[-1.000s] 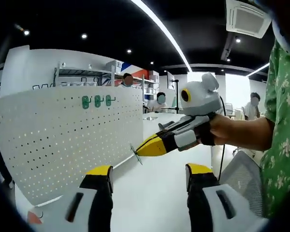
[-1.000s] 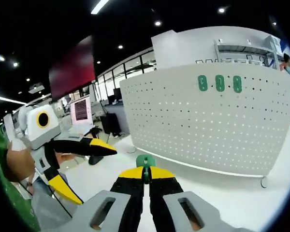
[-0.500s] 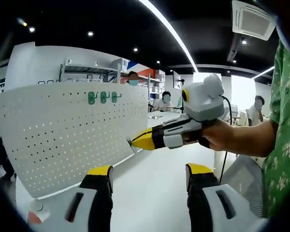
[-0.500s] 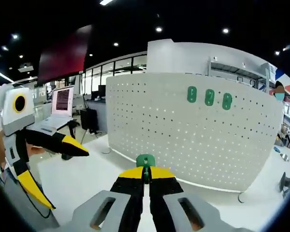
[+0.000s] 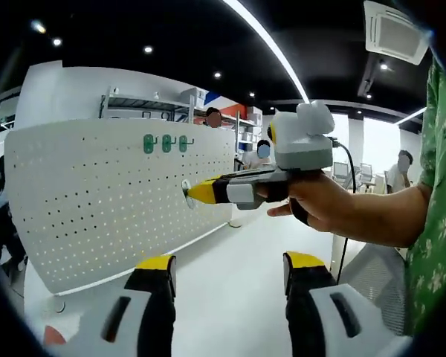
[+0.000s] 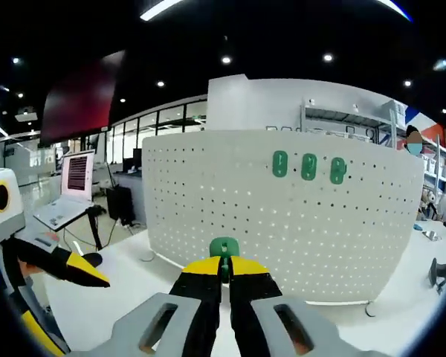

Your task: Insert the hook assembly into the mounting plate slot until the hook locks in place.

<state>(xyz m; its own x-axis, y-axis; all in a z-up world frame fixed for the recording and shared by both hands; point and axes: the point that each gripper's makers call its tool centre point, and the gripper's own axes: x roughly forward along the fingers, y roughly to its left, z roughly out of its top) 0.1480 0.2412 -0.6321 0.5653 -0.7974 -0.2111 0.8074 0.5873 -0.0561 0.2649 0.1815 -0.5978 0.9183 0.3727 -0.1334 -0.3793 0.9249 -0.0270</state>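
While left gripper (image 5: pixel 227 271) gapes, right gripper (image 6: pixel 224 266) pinches small green round-topped hook (image 6: pixel 224 248).

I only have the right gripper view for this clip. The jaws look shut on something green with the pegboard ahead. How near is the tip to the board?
Observer: In the left gripper view, the right gripper has its tip right at the pegboard; I cannot tell whether it touches.
Operator: What does the hook look like from the side?
Observer: A thin edge-on piece at the tip, the green hook you see between your jaws.
Operator: Is the left gripper holding anything?
Observer: No, the left gripper is open, held low in front of the board.
Operator: Anything already mounted near the target?
Observer: Three green hooks sit above the tip, near the board's top edge.
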